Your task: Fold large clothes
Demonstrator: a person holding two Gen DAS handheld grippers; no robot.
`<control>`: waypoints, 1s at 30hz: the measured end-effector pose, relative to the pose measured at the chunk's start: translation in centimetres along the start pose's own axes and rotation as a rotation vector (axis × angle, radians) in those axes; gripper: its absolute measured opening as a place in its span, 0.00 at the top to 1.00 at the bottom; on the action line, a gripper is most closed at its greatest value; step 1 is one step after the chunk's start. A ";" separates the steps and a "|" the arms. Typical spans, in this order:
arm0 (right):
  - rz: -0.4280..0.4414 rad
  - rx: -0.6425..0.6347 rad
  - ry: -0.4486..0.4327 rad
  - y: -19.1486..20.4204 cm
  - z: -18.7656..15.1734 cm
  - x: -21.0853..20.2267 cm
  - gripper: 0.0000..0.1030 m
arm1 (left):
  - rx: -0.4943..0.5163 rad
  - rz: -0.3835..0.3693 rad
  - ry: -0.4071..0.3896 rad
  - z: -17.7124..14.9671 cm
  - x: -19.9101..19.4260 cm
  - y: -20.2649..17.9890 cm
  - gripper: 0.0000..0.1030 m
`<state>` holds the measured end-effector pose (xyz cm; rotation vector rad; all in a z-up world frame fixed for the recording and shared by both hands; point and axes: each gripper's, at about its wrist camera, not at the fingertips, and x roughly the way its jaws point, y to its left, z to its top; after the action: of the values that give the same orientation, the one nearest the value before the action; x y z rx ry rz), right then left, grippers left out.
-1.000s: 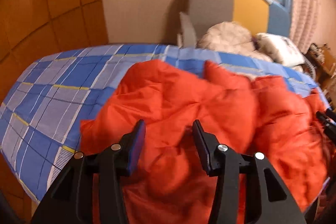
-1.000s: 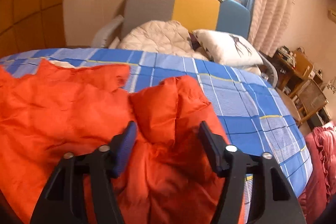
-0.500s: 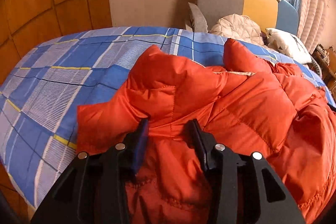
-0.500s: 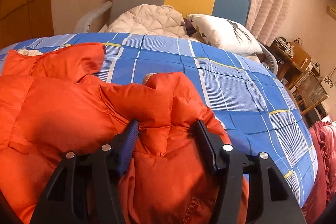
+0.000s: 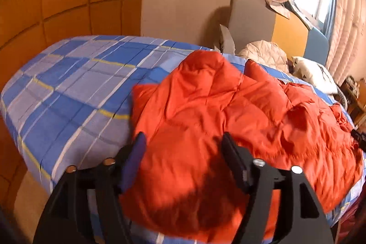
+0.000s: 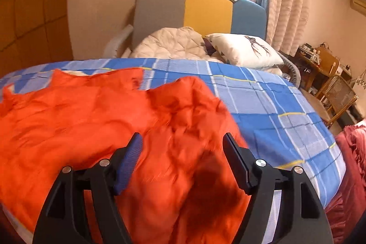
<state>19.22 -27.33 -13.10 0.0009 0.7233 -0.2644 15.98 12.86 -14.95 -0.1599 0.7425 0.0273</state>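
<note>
Two views show a puffy orange quilted down jacket [image 5: 240,120] lying rumpled on a bed under a blue plaid bedspread [image 5: 68,88].

In the left wrist view, the left gripper [image 5: 183,148] hovers above the jacket's near edge, jaws spread wide and holding nothing. The jacket covers the right part of the bed, its far portion heaped in soft ridges. Judging by that bunched shape, at most a rough first fold is made; flattening and further folds remain. Beyond the bed stand a grey, yellow and blue panelled headboard [image 5: 270,29], a cream quilted blanket [image 5: 265,54] and a white pillow [image 5: 315,74].

In the right wrist view, the right gripper [image 6: 181,150] hangs over the jacket's right end, jaws likewise released and empty. Bare bedspread lies to the right, leaving room to work. A dark red ruffled cloth [image 6: 350,170] sits beside the bed's edge, and a wicker chair [image 6: 338,93] stands farther off; neither blocks the jacket.
</note>
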 end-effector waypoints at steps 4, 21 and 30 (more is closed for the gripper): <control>-0.002 -0.051 0.033 1.6 -1.5 0.9 0.30 | 0.014 0.030 0.022 -1.0 0.1 0.3 0.22; 0.089 0.012 -0.009 1.5 -2.5 -3.8 0.45 | -0.366 -0.231 0.119 -5.6 -1.6 4.8 0.26; 0.229 -0.085 -0.036 4.1 -3.4 -5.3 0.73 | -0.463 -0.334 0.177 -9.2 -2.5 3.1 0.42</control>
<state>14.15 -21.80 -12.54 -0.0019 0.6916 -0.0147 7.75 14.56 -20.33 -0.7341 0.8698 -0.1357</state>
